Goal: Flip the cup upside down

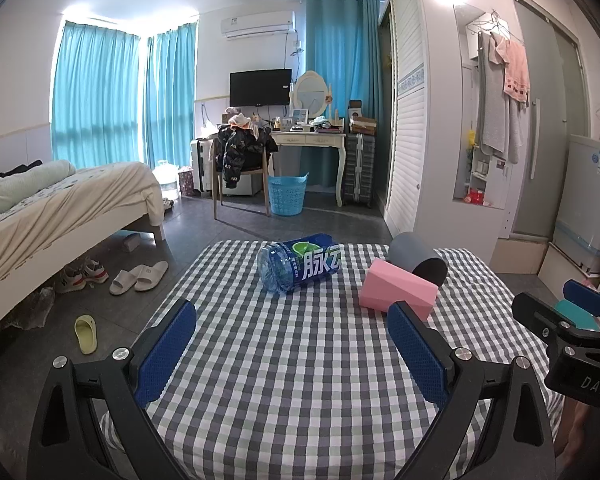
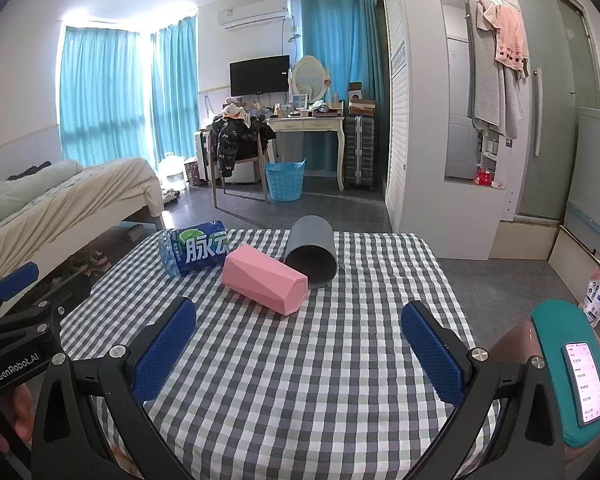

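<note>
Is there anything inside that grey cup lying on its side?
The grey cup lies with its mouth toward the cameras. Its interior looks dark and empty as far as visible; the pink cup covers part of the opening.

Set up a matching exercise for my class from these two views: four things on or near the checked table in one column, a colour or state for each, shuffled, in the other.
Things:
1. bottle
2. faceted cup
3. round cup
4. left gripper

Descriptions:
A. grey, on its side, dark mouth facing the camera
B. open, holding nothing
C. blue label, lying down
D. pink, lying down

Pairs: 1-C, 2-D, 3-A, 4-B
</note>
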`<state>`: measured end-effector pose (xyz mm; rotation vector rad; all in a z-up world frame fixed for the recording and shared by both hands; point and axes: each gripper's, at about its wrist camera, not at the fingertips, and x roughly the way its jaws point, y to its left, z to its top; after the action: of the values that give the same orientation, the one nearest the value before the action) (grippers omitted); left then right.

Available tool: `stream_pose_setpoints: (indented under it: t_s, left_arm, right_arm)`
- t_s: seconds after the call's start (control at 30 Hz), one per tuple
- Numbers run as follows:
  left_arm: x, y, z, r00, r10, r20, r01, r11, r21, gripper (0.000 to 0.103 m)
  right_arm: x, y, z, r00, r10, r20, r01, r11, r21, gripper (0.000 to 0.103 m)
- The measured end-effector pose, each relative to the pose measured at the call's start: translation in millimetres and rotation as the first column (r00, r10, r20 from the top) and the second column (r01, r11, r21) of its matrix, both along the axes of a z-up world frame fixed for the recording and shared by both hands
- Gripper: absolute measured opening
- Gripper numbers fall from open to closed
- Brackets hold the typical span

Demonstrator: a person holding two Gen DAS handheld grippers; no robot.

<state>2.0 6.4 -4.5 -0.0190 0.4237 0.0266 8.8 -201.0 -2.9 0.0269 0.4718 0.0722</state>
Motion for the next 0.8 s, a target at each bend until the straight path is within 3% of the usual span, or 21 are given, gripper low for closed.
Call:
stream_pose_setpoints:
  t_s: [0.8]
  left_arm:
    - [0.6,0.8,-0.2,1.0,-0.001,0.0,0.001,1.0,-0.001,0.099]
  right_arm:
    - [-0.5,2.8,-3.1,1.0,-0.001,-0.004,0.001,1.0,-0.001,0.103]
